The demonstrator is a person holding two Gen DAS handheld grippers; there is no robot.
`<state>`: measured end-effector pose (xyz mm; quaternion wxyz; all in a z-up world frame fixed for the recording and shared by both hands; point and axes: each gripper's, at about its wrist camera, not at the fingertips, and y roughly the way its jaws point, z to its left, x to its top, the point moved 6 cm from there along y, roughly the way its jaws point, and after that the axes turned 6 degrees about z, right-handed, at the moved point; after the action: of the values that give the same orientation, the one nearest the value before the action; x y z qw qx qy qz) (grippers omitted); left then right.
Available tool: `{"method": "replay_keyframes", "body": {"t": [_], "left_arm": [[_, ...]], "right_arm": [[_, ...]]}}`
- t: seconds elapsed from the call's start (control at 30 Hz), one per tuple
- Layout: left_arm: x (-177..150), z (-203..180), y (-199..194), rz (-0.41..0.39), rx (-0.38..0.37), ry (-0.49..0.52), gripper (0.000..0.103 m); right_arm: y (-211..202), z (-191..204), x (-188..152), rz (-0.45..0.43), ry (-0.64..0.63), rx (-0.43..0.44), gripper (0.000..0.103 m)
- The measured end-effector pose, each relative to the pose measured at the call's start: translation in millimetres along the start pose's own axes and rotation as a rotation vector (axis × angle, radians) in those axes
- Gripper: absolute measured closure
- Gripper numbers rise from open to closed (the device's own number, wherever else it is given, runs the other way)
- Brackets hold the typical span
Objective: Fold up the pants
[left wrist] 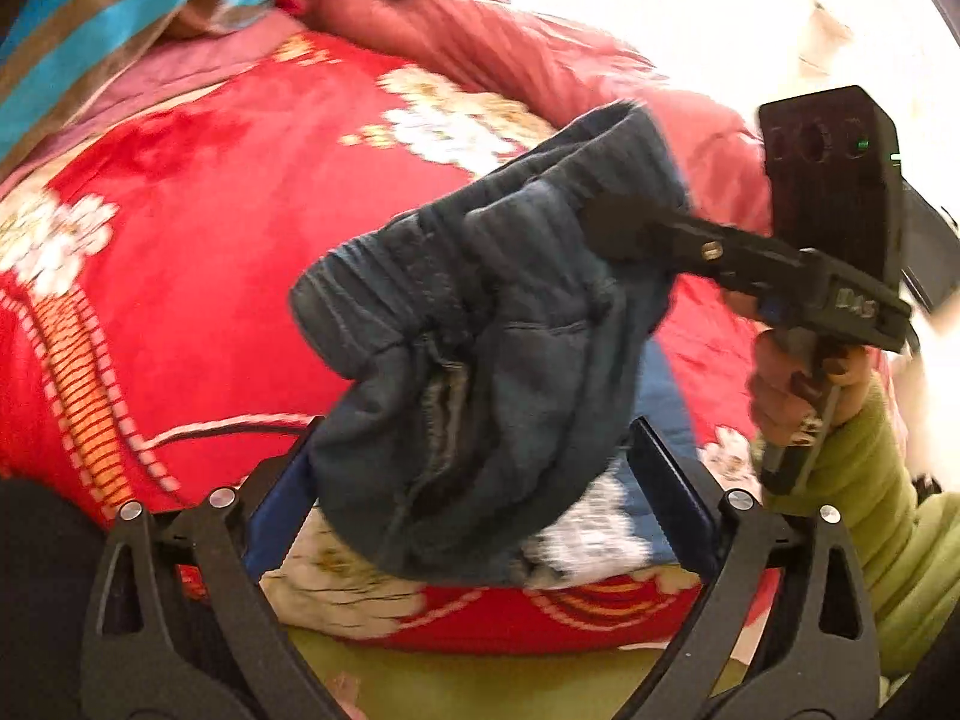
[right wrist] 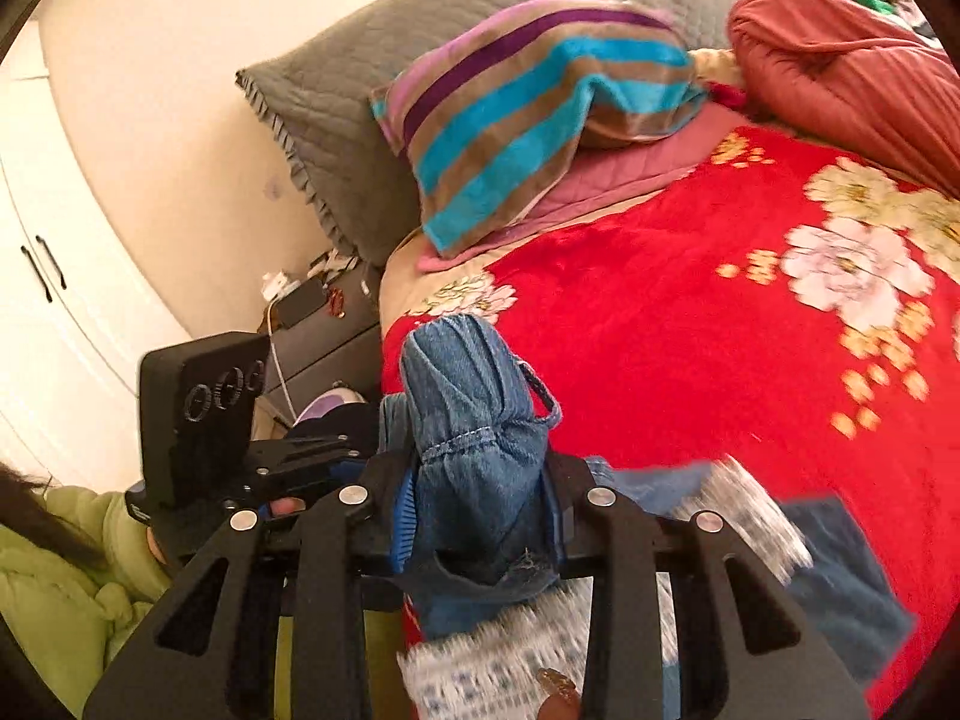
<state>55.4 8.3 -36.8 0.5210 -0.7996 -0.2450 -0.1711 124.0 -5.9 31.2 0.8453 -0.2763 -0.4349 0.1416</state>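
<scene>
The blue denim pants [left wrist: 480,330] hang bunched in the air above a bed with a red floral blanket [left wrist: 240,228]. In the left wrist view my left gripper [left wrist: 480,480] has its jaws wide apart; the pants hang between the blue pads without being pinched. My right gripper [left wrist: 618,228] reaches in from the right and is shut on the elastic waistband. In the right wrist view the right gripper [right wrist: 480,480] clamps a bunch of denim [right wrist: 474,420]; the rest of the pants [right wrist: 840,588] trails down onto the blanket. The left gripper's body [right wrist: 204,420] shows at the left.
A striped pillow [right wrist: 540,102] and a grey quilted headboard cushion [right wrist: 360,90] lie at the head of the bed. A rust-red quilt [right wrist: 840,78] is piled at the far side. A nightstand [right wrist: 324,324] with small items and white cabinets [right wrist: 48,300] stand left.
</scene>
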Motion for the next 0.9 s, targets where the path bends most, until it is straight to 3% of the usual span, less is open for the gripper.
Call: {"method": "replay_keyframes", "body": {"t": [0.13, 0.23, 0.3, 0.47, 0.63, 0.73, 0.77, 0.83, 0.87, 0.9], "left_arm": [[1, -31, 3, 0.002, -0.035, 0.069, 0.013], [-1, -54, 12, 0.025, -0.077, 0.117, 0.013], [-7, -68, 19, 0.056, -0.114, 0.156, 0.013], [-26, -99, 22, 0.1, -0.207, 0.271, 0.013], [-12, -78, 0, 0.003, -0.149, 0.201, 0.013], [-7, -60, 11, 0.019, -0.035, 0.151, 0.014], [-7, -56, 17, 0.034, -0.019, 0.141, 0.019], [-10, -53, 34, 0.082, 0.001, 0.13, 0.051], [-14, -54, 40, 0.101, 0.007, 0.135, 0.054], [-17, -56, 46, 0.113, 0.018, 0.151, 0.054]], "right_arm": [[-24, -14, -18, -0.045, 0.036, -0.016, 0.066], [-43, -28, -34, -0.086, 0.081, -0.054, 0.05], [-59, -42, -45, -0.132, 0.142, -0.085, 0.032], [-95, -77, -81, -0.21, 0.32, -0.176, 0.029], [-98, -87, -113, -0.167, 0.411, -0.251, 0.029], [-82, -82, -120, -0.114, 0.434, -0.234, 0.029], [-76, -78, -119, -0.101, 0.44, -0.221, 0.029], [-61, -77, -124, -0.04, 0.469, -0.21, 0.026], [-53, -79, -127, -0.002, 0.501, -0.224, 0.014], [-46, -81, -130, 0.021, 0.525, -0.229, 0.016]]}}
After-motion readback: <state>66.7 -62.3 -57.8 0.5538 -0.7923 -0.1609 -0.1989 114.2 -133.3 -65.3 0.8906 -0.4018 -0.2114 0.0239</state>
